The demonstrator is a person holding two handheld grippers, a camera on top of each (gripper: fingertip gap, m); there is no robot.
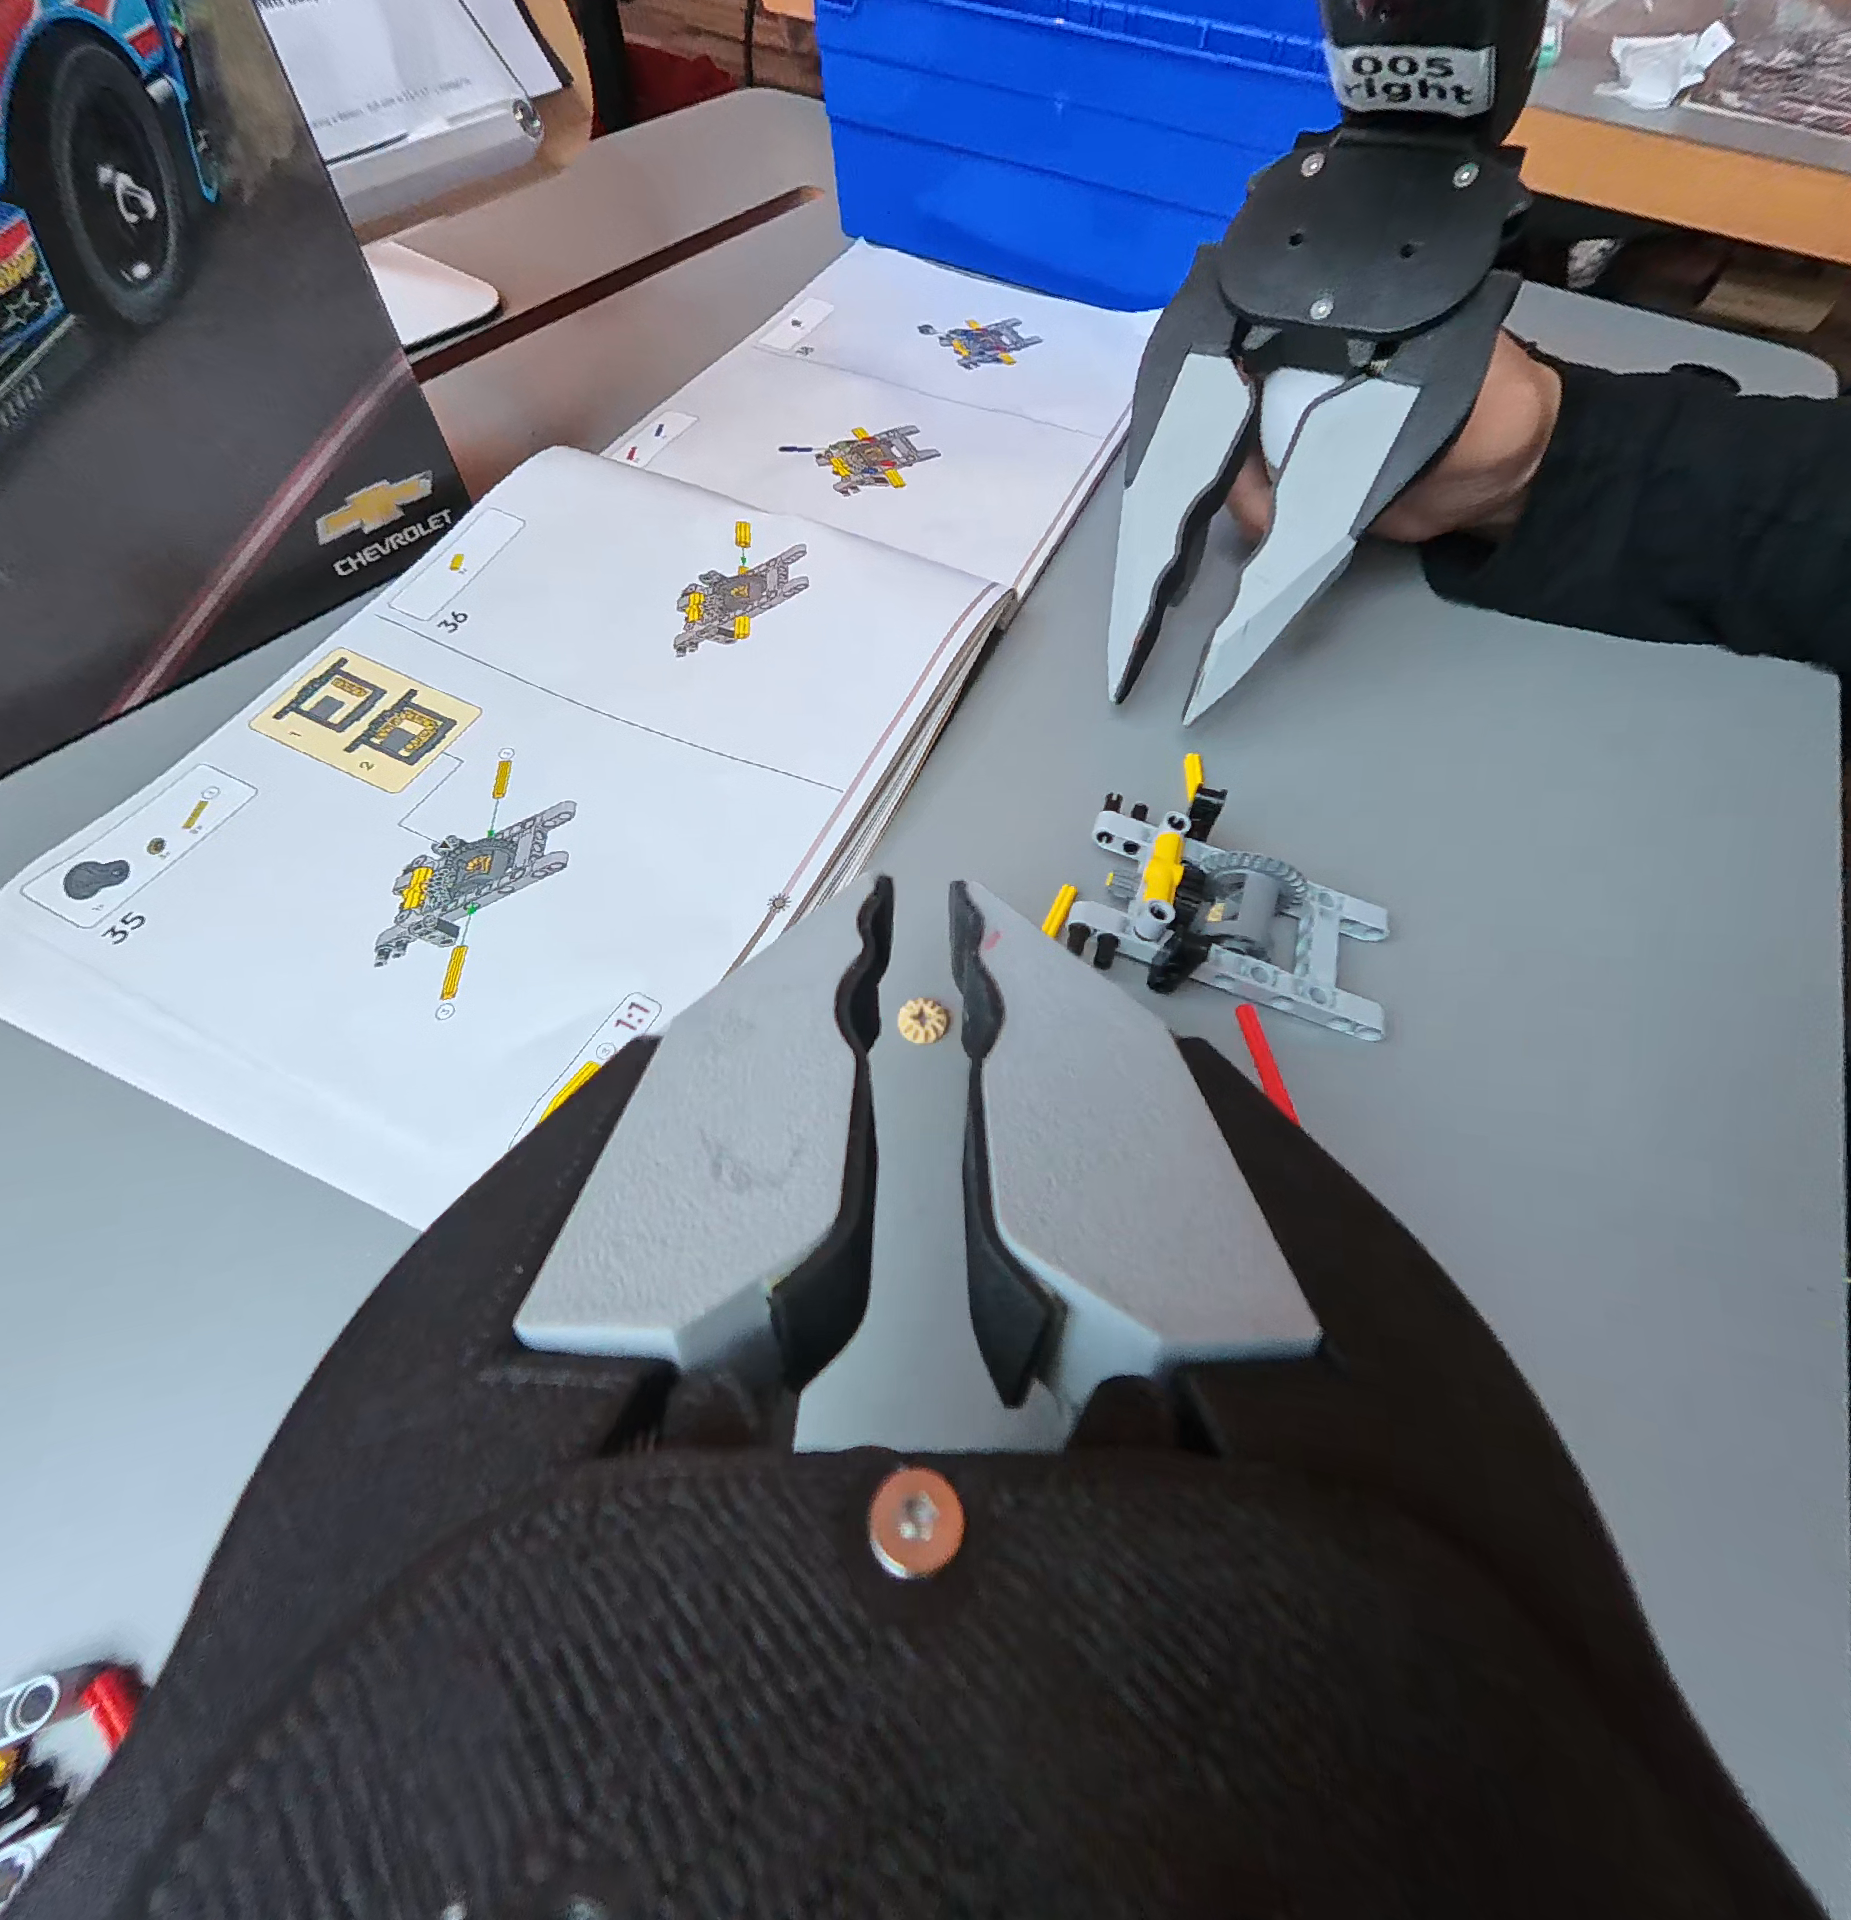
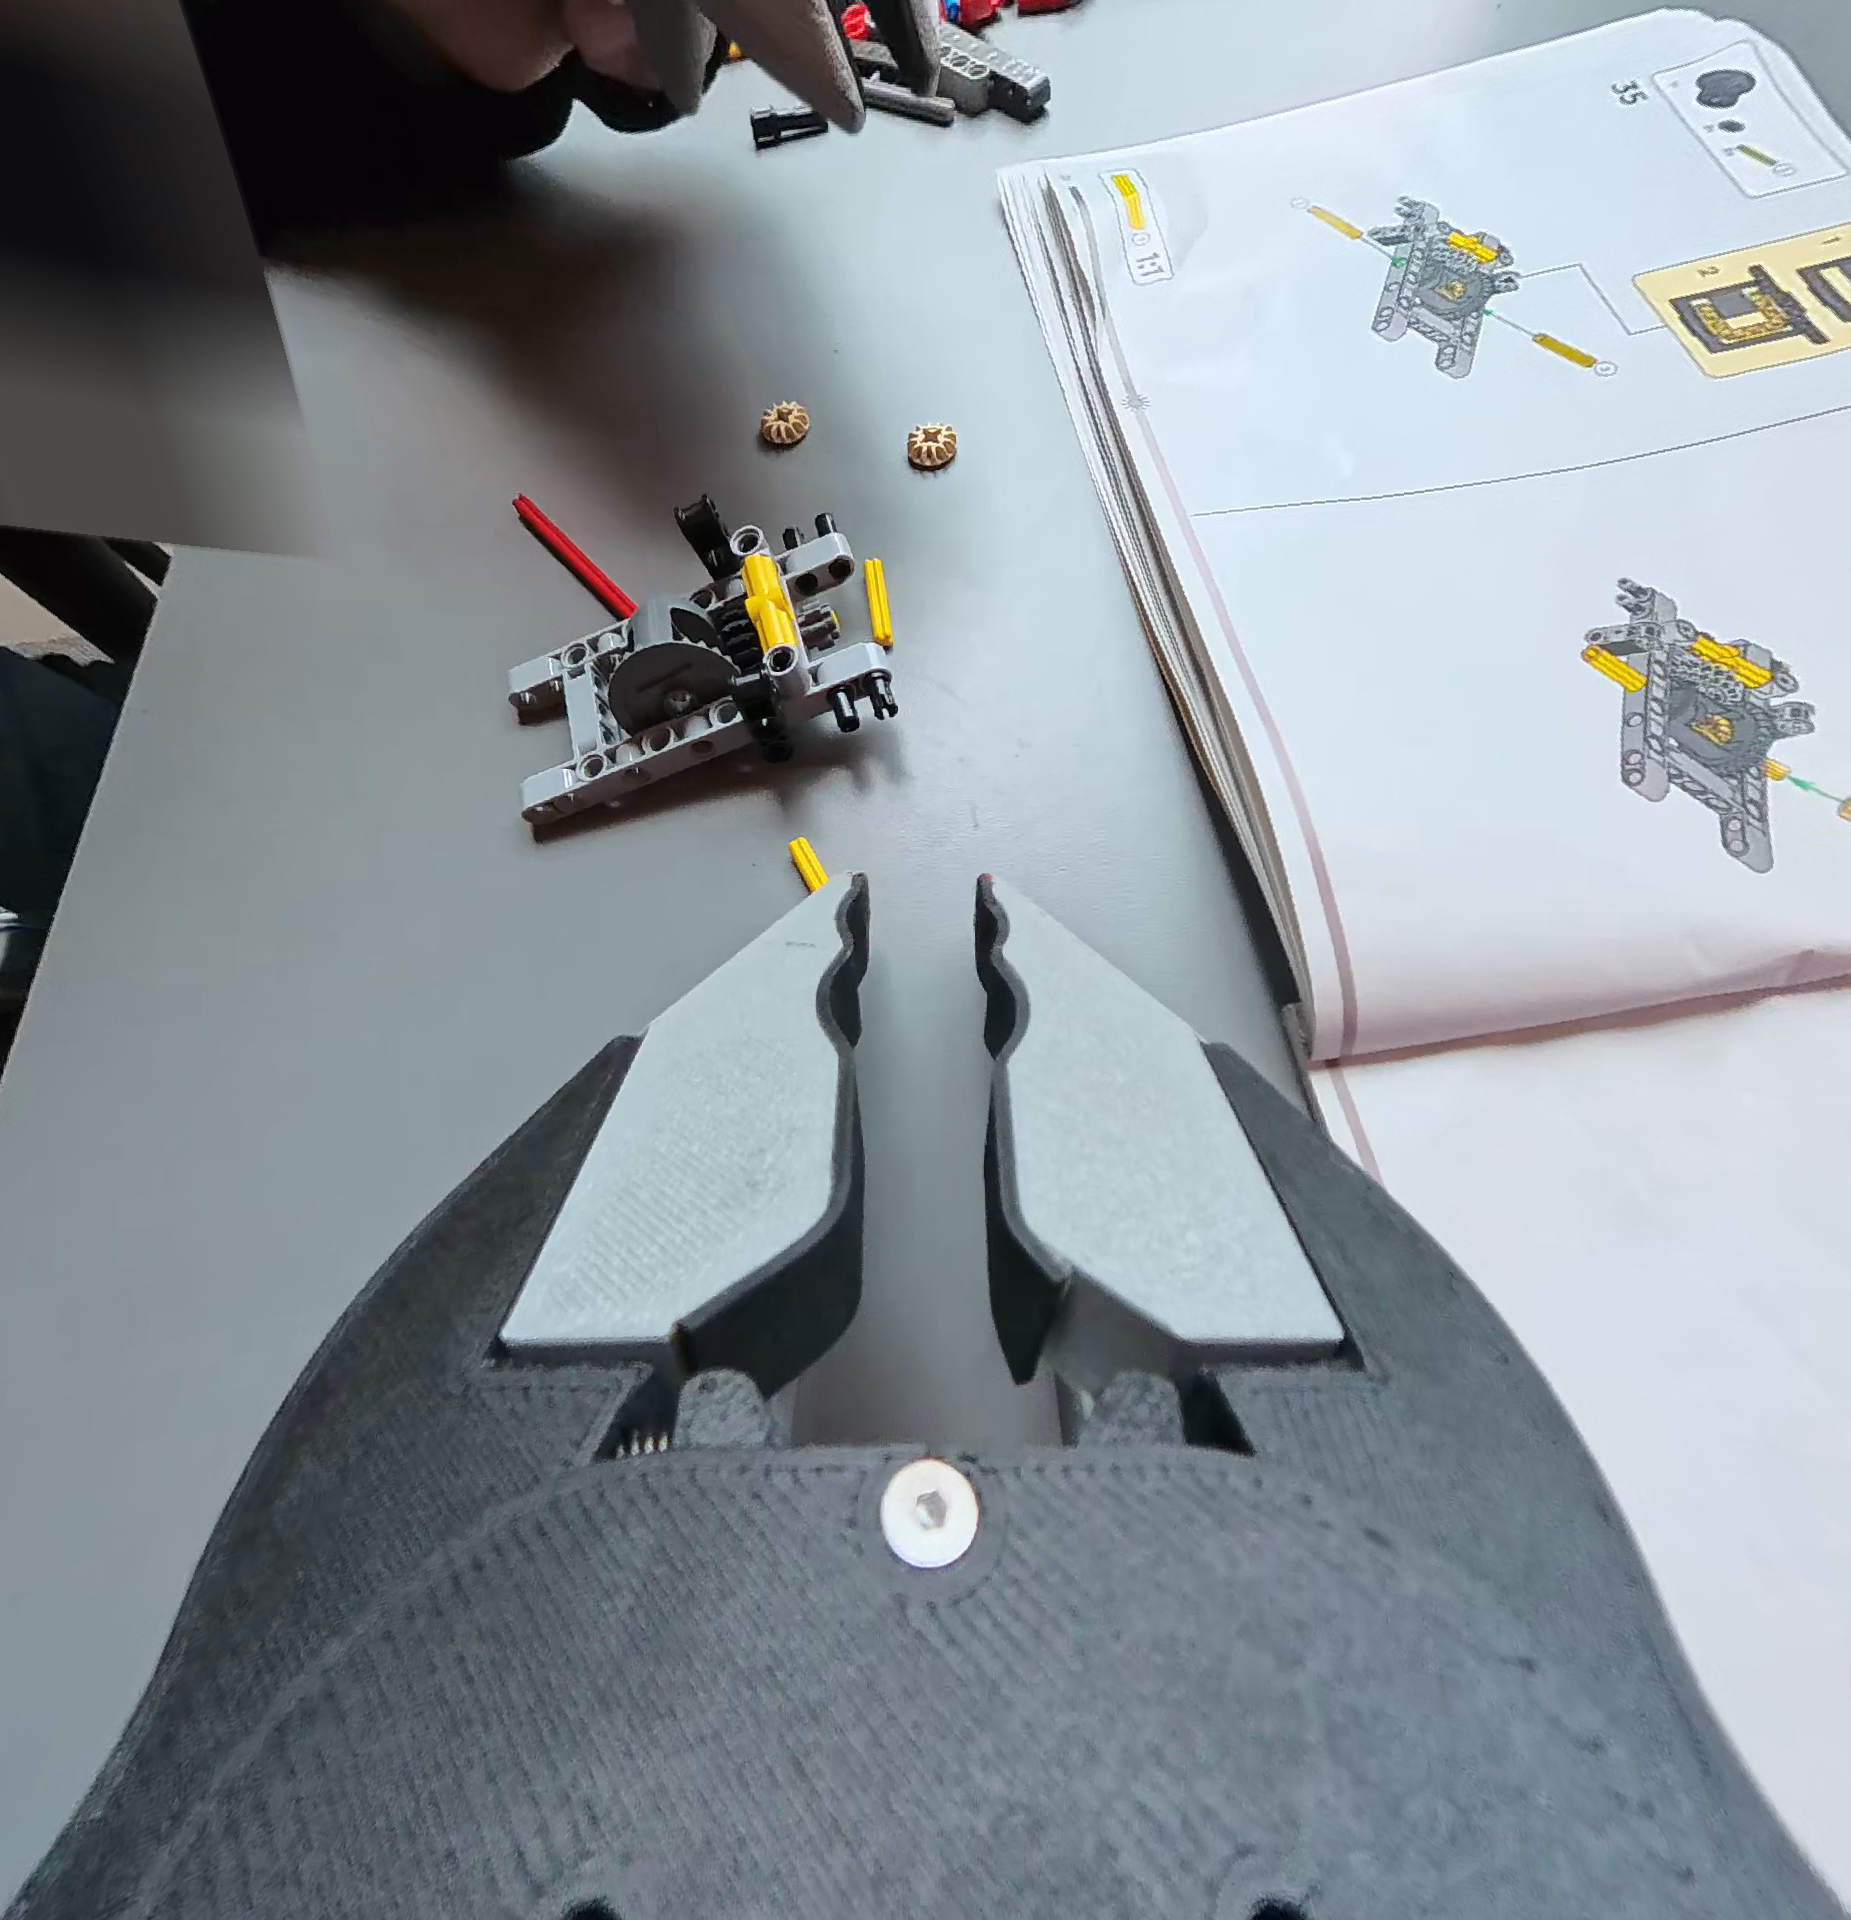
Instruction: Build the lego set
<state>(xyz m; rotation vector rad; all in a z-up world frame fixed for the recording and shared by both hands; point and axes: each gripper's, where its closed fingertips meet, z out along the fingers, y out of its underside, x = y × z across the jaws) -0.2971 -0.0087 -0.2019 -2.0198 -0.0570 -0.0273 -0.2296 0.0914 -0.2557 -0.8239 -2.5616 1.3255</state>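
Left gripper (image 1: 919,894) jaws slightly apart, empty, over a tan gear (image 1: 918,1019) lying on the worktop (image 1: 1523,1247). Right gripper (image 2: 921,883) jaws parted, empty. Grey lego assembly (image 2: 697,670) sits near the worktop's edge, beside the open manual (image 2: 1523,623).

Grey lego assembly (image 2: 692,675) flat on table (image 2: 381,1039)

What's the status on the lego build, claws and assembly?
Left claw open, straddling a tan gear on the table. Right claw open, empty. Grey assembly flat on the table, untouched. Loose yellow axle by right claw's tip.
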